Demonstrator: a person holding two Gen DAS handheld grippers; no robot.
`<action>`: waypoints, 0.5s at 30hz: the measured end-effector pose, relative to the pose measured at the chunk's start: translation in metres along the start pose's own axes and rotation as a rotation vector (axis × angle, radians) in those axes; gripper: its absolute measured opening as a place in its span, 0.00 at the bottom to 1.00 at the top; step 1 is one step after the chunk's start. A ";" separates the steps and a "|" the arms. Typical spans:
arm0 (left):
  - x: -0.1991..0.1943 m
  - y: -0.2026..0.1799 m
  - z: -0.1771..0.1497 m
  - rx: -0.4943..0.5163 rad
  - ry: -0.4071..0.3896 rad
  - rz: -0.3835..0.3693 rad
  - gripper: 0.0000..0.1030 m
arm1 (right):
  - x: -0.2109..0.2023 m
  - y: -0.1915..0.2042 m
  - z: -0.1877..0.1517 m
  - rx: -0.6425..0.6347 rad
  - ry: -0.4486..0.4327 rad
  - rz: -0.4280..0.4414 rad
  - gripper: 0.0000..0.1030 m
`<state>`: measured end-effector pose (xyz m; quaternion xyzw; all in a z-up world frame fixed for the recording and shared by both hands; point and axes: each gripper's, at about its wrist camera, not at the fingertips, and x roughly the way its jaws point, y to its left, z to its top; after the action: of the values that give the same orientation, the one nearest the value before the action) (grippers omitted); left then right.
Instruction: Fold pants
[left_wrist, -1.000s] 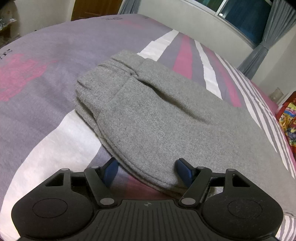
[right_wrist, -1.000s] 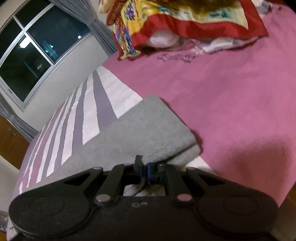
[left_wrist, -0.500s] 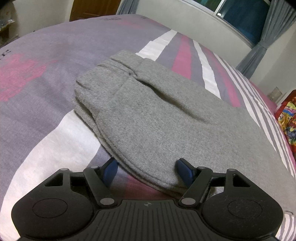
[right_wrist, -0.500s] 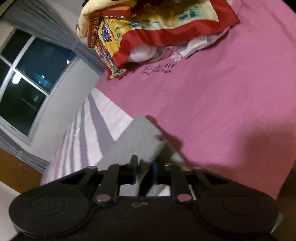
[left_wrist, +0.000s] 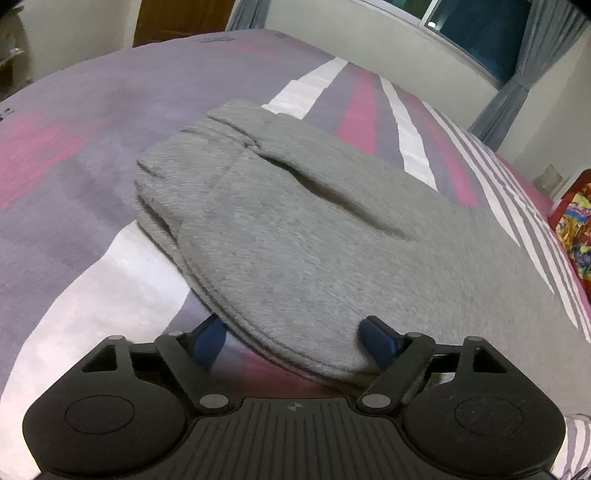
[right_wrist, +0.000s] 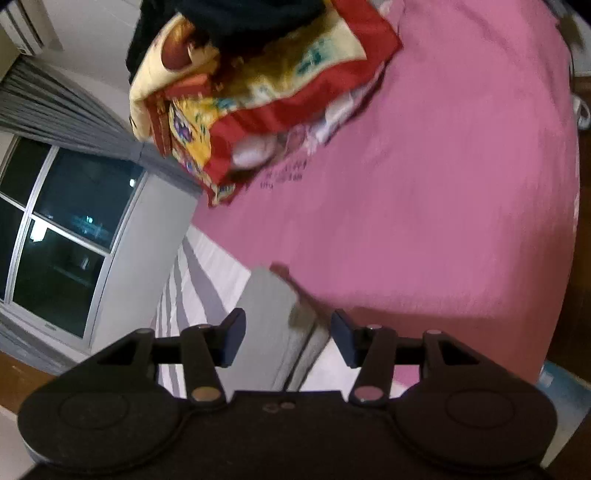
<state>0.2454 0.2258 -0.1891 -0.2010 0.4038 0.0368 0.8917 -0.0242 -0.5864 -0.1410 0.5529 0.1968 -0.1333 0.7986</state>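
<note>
The grey pants (left_wrist: 295, 229) lie folded in layers on the bed (left_wrist: 74, 177), spread over its striped cover of purple, pink and white bands. The left gripper (left_wrist: 291, 338) sits low at the near rounded edge of the bundle, its two blue-tipped fingers (left_wrist: 208, 338) spread wide: one tip rests just beside the stitched hem on the bare cover, the other presses against the grey cloth on the far side, so the hem lies between them without being pinched. The right gripper (right_wrist: 288, 334) is at the other end of the pants (right_wrist: 273, 325), tilted, with its jaws also standing apart; a narrow folded end of grey fabric runs up between the two pads, and I cannot tell whether either pad touches it. Nothing here serves as a container; the pants simply rest on the bedding. The left wrist view shows the waistband end with its gathered ridges and a dark crease across the top layer, along with a wooden door (left_wrist: 177, 18) and a curtained window (left_wrist: 480, 40) beyond the bed. The right wrist view instead shows a plain pink stretch of bedding (right_wrist: 443, 184), a heaped red and yellow patterned blanket (right_wrist: 240, 96) at its far end, and a dark window (right_wrist: 62, 236) with grey curtains.
</note>
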 end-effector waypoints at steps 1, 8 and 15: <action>0.000 -0.001 0.000 0.001 0.000 0.005 0.79 | 0.007 0.002 -0.002 0.003 0.029 -0.006 0.49; -0.002 -0.002 0.002 0.004 0.010 0.006 0.79 | 0.044 0.055 -0.009 -0.288 0.042 -0.098 0.14; -0.002 -0.003 -0.001 0.006 -0.004 0.012 0.81 | 0.048 0.065 -0.026 -0.496 -0.036 -0.288 0.26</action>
<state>0.2445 0.2231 -0.1873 -0.1959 0.4034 0.0413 0.8929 0.0422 -0.5393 -0.1172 0.3044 0.2858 -0.2027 0.8857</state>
